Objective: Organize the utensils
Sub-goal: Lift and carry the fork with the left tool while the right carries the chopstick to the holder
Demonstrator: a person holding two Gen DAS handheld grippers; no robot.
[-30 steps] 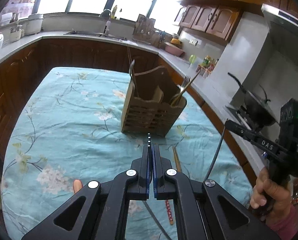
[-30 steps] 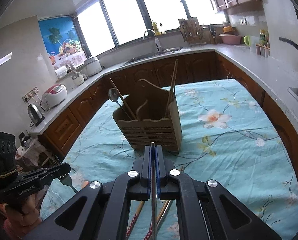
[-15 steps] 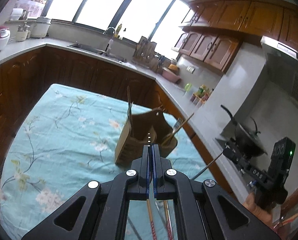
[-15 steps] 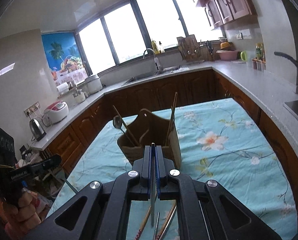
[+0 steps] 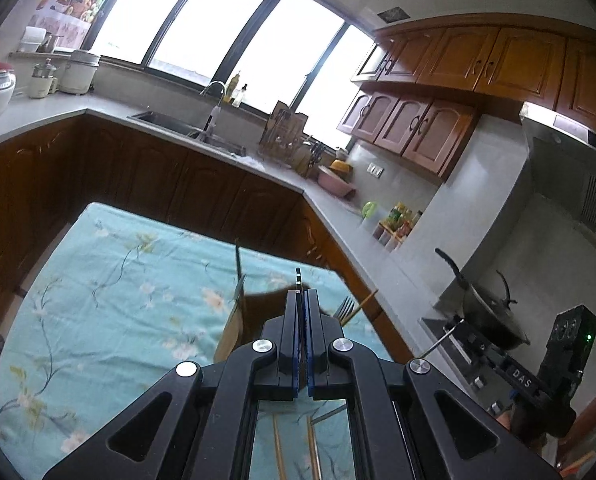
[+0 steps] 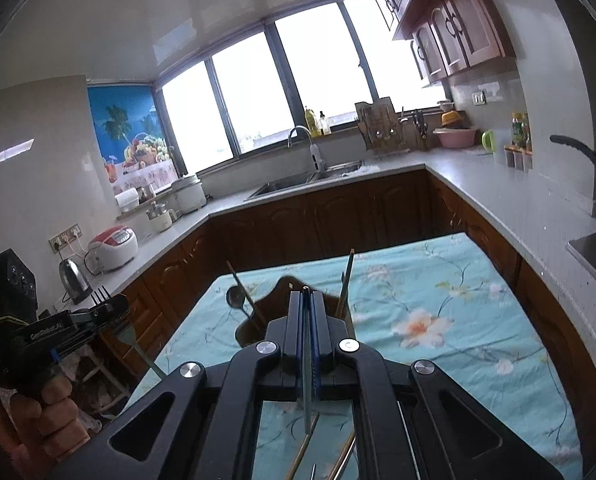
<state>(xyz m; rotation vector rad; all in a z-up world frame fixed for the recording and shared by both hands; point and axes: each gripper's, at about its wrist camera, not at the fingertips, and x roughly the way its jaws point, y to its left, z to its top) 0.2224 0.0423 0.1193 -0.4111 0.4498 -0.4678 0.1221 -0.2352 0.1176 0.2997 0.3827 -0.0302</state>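
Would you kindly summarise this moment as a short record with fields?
surface: floral teal tablecloth
holder: wooden utensil holder, upright on the cloth
in holder: spoon, fork, chopstick
left gripper: shut on a second fork
right gripper: shut on a thin metal stick
loose: wooden chopsticks lying on the cloth under the grippers

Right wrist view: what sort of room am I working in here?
A home kitchen, by the look of it. A sink with a tap sits under the windows, wooden cabinets hang on the wall, and a rice cooker and kettle stand on the counter.
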